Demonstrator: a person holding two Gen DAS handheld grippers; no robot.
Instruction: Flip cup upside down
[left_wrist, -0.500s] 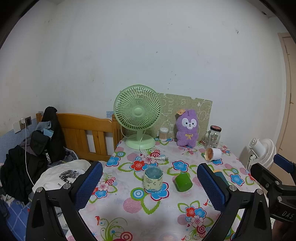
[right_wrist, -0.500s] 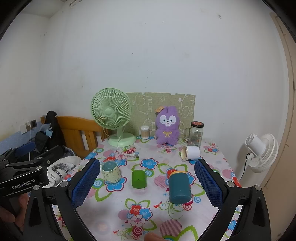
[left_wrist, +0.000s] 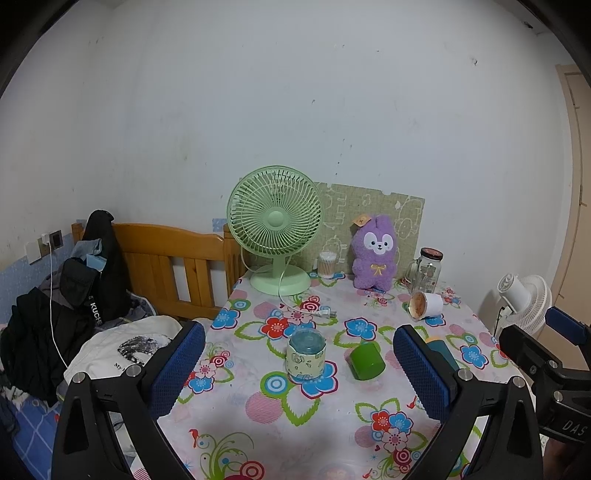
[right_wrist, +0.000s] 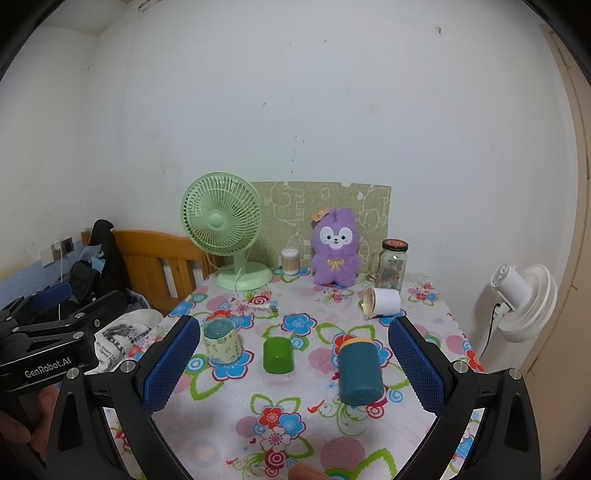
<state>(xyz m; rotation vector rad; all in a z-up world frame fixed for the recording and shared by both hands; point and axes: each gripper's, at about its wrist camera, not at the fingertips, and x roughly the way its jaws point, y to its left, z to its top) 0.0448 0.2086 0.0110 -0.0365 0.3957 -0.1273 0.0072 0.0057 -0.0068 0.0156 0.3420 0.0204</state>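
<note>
Several cups sit on the floral tablecloth. A patterned pale cup with a blue top stands at the left. A green cup lies tilted in the middle. A dark teal cup with a yellow rim lies at the right, partly hidden behind my left finger in the left wrist view. A white cup lies on its side farther back. My left gripper and right gripper are both open and empty, above the near table edge.
A green desk fan, a purple plush toy, a cotton swab jar and a glass jar stand along the back. The fan's cord and plug lie on the cloth. A wooden bed is left, a white fan right.
</note>
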